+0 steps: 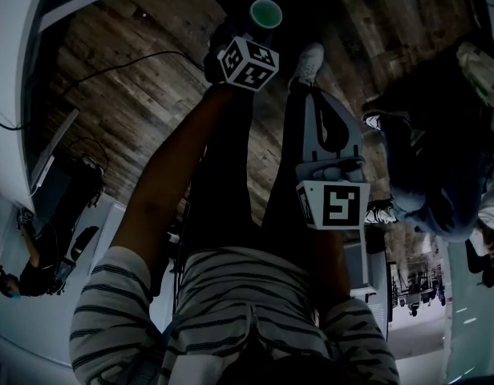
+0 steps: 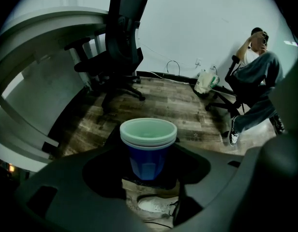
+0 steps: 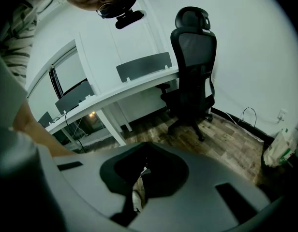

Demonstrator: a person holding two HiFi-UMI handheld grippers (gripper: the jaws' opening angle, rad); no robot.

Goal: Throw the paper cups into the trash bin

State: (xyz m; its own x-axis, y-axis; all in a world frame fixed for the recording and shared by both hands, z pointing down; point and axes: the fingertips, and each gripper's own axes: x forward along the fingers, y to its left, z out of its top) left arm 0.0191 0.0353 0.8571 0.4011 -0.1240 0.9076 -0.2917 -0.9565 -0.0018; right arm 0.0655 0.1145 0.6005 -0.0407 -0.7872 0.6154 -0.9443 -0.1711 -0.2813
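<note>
Head view, wood floor [image 1: 111, 95], left tool [image 1: 259, 32] gripping blue cups [image 1: 265, 12], right tool [image 3: 139, 177] clenched.

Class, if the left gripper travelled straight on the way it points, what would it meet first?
Probably the wooden floor beyond its held paper cups; the office chair stands left of that line.

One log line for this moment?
left gripper: shut on cup | right gripper: shut, empty | bin: not in view | cup: held over floor
</note>
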